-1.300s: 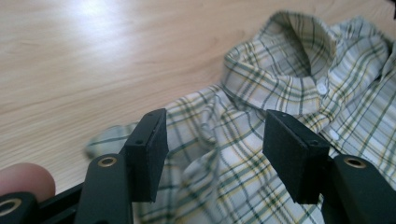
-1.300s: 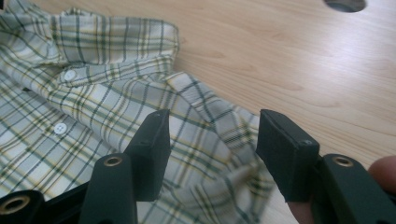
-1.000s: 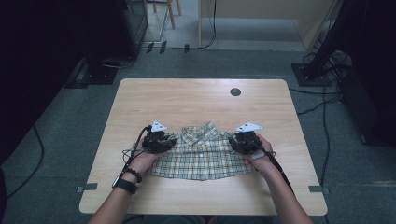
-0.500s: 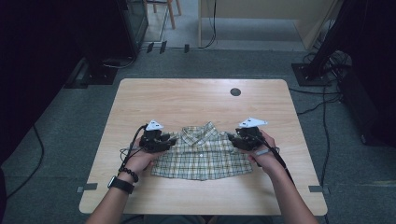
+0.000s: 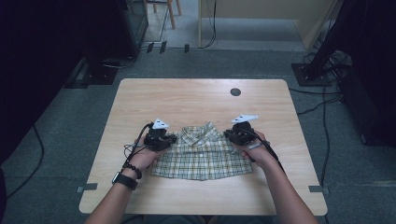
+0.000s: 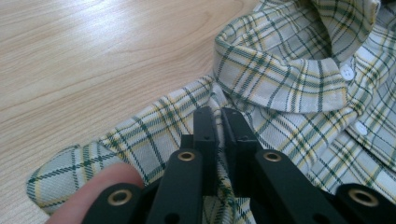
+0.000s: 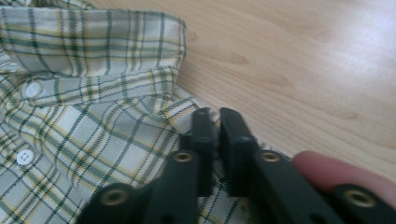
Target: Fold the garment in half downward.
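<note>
The plaid shirt [image 5: 201,154] lay folded, collar at twelve o'clock, near the table's [image 5: 196,100] front edge. The left gripper [image 6: 218,116] had just closed, pinching its nine o'clock shoulder. The right gripper [image 7: 214,117] had likewise just clamped the three o'clock shoulder.

Folded plaid shirt [image 5: 201,154], flat, buttoned

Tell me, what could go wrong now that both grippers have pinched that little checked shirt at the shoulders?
1. Each gripper, left and right, holds only a thin fold of the shirt, so the cloth might slip out when lifted.
2. If the hands pull apart unevenly, the folded shirt could twist or come unfolded.
3. The collar stands loosely up and could flop or crease when the shirt moves.
</note>
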`<state>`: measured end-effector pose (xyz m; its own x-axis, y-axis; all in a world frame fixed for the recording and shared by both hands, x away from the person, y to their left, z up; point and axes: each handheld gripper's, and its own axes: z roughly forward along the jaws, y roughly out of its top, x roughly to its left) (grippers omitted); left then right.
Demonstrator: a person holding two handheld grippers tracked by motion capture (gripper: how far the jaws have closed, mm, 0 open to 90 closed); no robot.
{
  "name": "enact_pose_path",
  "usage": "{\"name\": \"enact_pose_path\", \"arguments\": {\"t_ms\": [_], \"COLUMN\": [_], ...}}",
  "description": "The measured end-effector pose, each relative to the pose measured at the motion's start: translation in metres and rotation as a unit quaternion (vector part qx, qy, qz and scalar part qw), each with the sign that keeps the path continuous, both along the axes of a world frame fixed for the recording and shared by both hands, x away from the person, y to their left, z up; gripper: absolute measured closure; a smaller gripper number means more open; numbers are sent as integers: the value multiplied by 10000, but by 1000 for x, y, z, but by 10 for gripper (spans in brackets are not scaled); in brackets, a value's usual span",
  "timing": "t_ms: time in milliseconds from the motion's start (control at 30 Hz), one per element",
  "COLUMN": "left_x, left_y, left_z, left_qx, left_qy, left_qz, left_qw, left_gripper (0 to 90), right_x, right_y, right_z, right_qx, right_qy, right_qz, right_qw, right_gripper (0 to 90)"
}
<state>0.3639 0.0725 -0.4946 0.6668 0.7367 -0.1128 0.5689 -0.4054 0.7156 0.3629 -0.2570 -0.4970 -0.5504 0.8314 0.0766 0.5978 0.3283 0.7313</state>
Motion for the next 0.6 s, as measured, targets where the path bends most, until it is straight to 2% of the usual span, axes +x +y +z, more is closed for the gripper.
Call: {"name": "enact_pose_path", "arguments": {"t_ms": [133, 233, 300, 433, 600], "left_x": [-2, -5, -6, -10, -22], "left_y": [2, 2, 2, 3, 10], "left_z": [4, 6, 6, 9, 10], "left_qx": [-101, -94, -86, -172, -344], "left_qy": [-43, -69, -66, -103, -105], "left_qz": [-30, -116, -150, -186, -322], "left_qw": [9999, 9999, 9998, 9996, 9988], "left_gripper": [885, 882, 880, 878, 876], "right_x": [-11, -20, -22, -24, -42], "right_y": [-1, -2, -3, -6, -9], "right_z": [9, 18, 21, 22, 23], "right_qx": [41, 23, 48, 92, 206], "right_qy": [-225, -316, -307, -227, -284], "right_qz": [239, 462, 431, 562, 851], "right_qw": [9995, 9984, 9986, 9981, 9958], "right_gripper": [900, 900, 899, 900, 900]}}
